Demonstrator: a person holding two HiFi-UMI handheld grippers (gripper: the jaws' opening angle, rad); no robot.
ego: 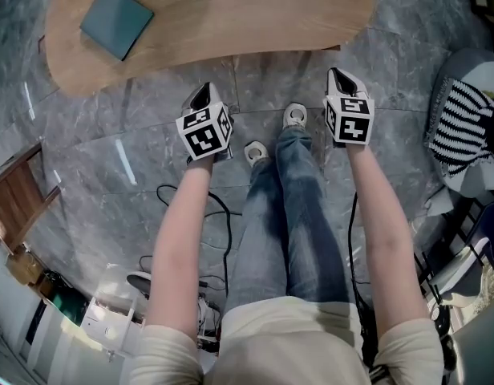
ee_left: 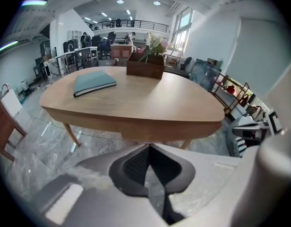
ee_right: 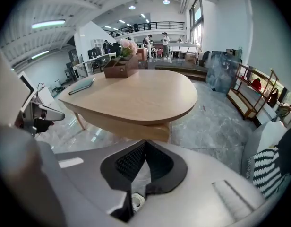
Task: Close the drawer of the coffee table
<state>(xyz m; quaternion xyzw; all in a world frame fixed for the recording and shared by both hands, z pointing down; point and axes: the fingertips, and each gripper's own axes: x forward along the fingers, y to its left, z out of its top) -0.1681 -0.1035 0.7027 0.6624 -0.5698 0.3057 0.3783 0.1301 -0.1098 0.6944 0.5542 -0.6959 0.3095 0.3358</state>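
Note:
The wooden coffee table [ego: 231, 14] lies ahead of me, with a teal book [ego: 116, 21] on top. Its drawer front [ee_left: 150, 135] shows below the tabletop's near edge and looks pushed in; it appears again as the drawer front [ee_right: 145, 130] in the right gripper view. My left gripper [ego: 200, 96] hangs above the floor short of the table, jaws shut together with nothing between them. My right gripper [ego: 341, 76] is level with it on the other side, also shut and empty. Neither touches the table.
A wooden box of flowers [ee_left: 145, 64] stands at the table's far side. My legs and shoes [ego: 293, 117] are between the grippers. Cables [ego: 183, 195] trail on the grey stone floor. A striped cloth on a chair [ego: 465, 115] is at right, a wooden rack [ego: 18, 195] at left.

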